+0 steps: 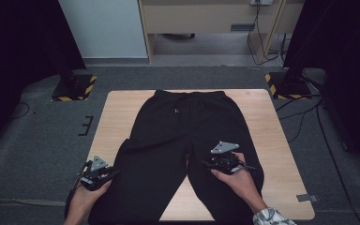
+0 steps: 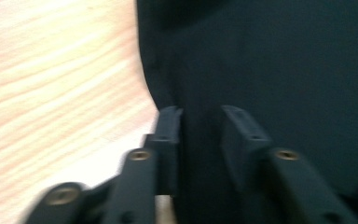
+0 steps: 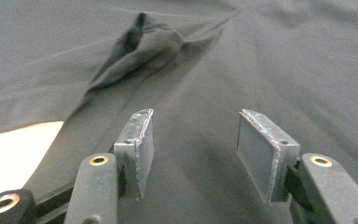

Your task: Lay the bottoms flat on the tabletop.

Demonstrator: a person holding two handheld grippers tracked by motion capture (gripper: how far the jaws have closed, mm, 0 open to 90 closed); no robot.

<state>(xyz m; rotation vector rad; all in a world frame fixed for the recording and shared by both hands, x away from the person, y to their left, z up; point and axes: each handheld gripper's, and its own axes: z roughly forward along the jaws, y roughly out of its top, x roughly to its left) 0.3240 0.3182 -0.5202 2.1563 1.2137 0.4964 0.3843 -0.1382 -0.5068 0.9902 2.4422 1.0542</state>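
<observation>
Black trousers (image 1: 183, 140) lie flat on the wooden worktop (image 1: 262, 122), waistband and drawstring at 12 o'clock, both legs running toward me at 6 o'clock and spreading apart below the crotch. My left gripper (image 1: 107, 175) sits at about 7 o'clock of the worktop, at the outer edge of the left trouser leg. In the left gripper view that gripper (image 2: 200, 122) has its jaws narrow, a strip of the black cloth between them right where the leg's edge meets bare wood; the view is blurred, so I cannot tell whether the pads press on the cloth. My right gripper (image 1: 207, 164) rests at about 5 o'clock, over the right leg. In the right gripper view it (image 3: 195, 126) stands wide, jaws apart over smooth fabric, nothing between the pads. A bunched ridge of cloth (image 3: 140, 46) rises at 11 o'clock ahead of them.
</observation>
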